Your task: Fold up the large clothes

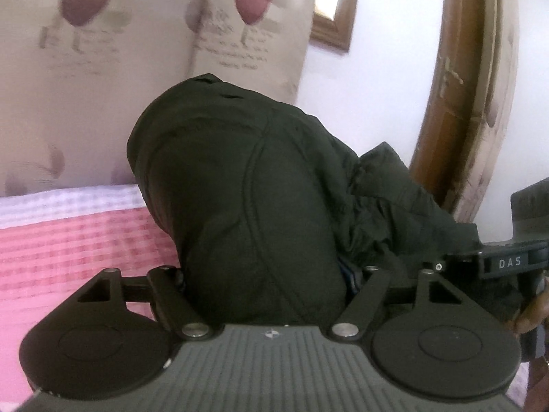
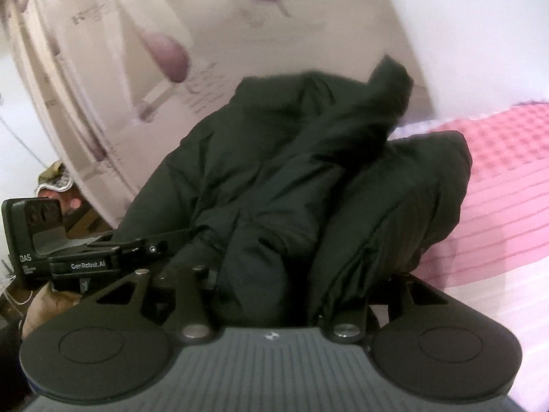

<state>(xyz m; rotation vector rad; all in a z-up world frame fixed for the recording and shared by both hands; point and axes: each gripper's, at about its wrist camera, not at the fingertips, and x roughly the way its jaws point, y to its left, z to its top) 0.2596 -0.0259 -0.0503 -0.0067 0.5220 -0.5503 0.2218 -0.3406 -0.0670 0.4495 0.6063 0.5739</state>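
Two handheld grippers each gripped the same bulky dark green padded jacket point(image 1: 247, 199) point(image 2: 274, 189), lifted above a bed covered in a pink and white checked blanket point(image 1: 68, 240) point(image 2: 507, 178). Jaws of the left gripper point(image 1: 271, 288) were closed on a thick smooth fold of it. Jaws of the right gripper point(image 2: 291, 295) were closed on bunched, creased folds. A cream curtain with purple flower prints point(image 1: 103, 51) point(image 2: 137, 68) hung behind.
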